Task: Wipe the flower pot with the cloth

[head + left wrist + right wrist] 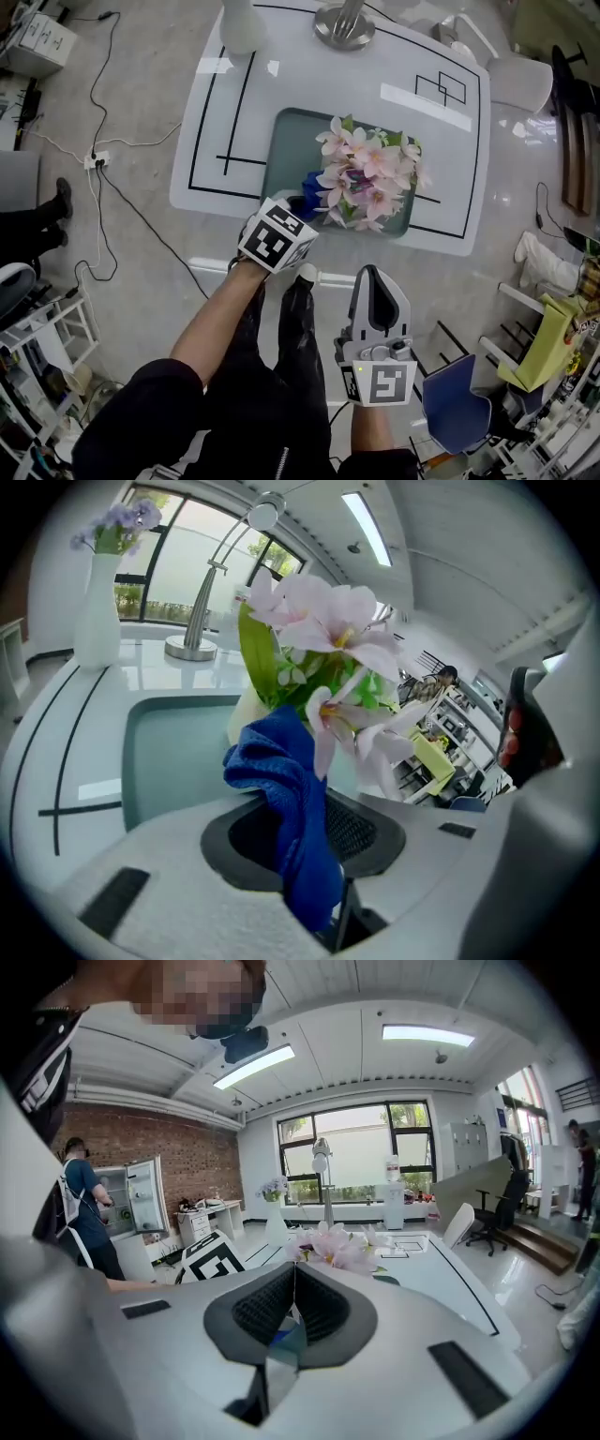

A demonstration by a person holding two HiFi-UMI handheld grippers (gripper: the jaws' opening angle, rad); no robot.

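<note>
A: Around the pot [242, 722]?
B: Pink flowers [366, 173] hide it from above. Green mat [286, 141] beneath, on white table [441, 141]. Vase [242, 23] at far edge.
A: Grippers?
B: Left gripper [314, 841] clamped on blue cloth [291, 789], just near-left of pot. Right gripper [375, 277] closed, empty, off the table's near edge.

A crumpled blue cloth [292, 799] is being pinched in the left claw [314, 841], its bunched top being pressed against the near side of the cream flower pot [241, 719]. The pot is standing upright under pink blossoms on the counter [436, 141].
</note>
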